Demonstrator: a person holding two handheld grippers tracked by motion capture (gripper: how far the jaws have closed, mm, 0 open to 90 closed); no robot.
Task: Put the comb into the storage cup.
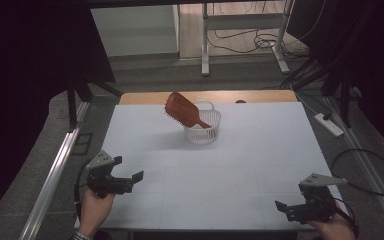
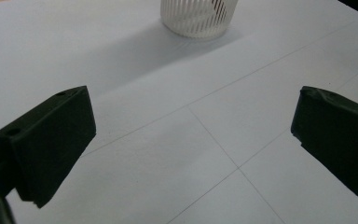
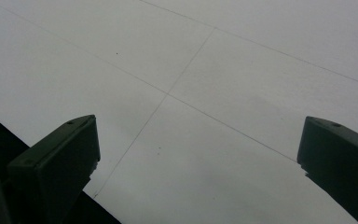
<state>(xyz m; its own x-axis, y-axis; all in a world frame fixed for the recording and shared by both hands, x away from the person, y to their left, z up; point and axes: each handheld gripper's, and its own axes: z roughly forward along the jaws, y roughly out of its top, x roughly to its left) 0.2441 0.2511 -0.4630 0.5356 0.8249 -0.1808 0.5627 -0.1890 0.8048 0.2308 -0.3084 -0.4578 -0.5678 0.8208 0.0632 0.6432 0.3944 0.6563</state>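
A brown wooden hairbrush (image 1: 181, 109) leans in a small white slatted basket (image 1: 203, 131) at the middle back of the white table (image 1: 240, 165), handle down inside and head sticking out up to the left. My left gripper (image 1: 128, 169) hovers low at the near left, open and empty; its view has the basket (image 2: 198, 17) at the top edge beyond the jaws. Held by a hand at the near right corner, my right gripper (image 1: 283, 207) is open too, with bare tabletop between its jaws (image 3: 196, 140).
A wooden strip (image 1: 140, 97) runs along the table's far edge. Metal rails (image 1: 55, 172) flank the table on both sides. A power strip (image 1: 329, 124) and cables (image 1: 365, 170) lie on the floor to the right; desk legs (image 1: 205, 40) stand behind.
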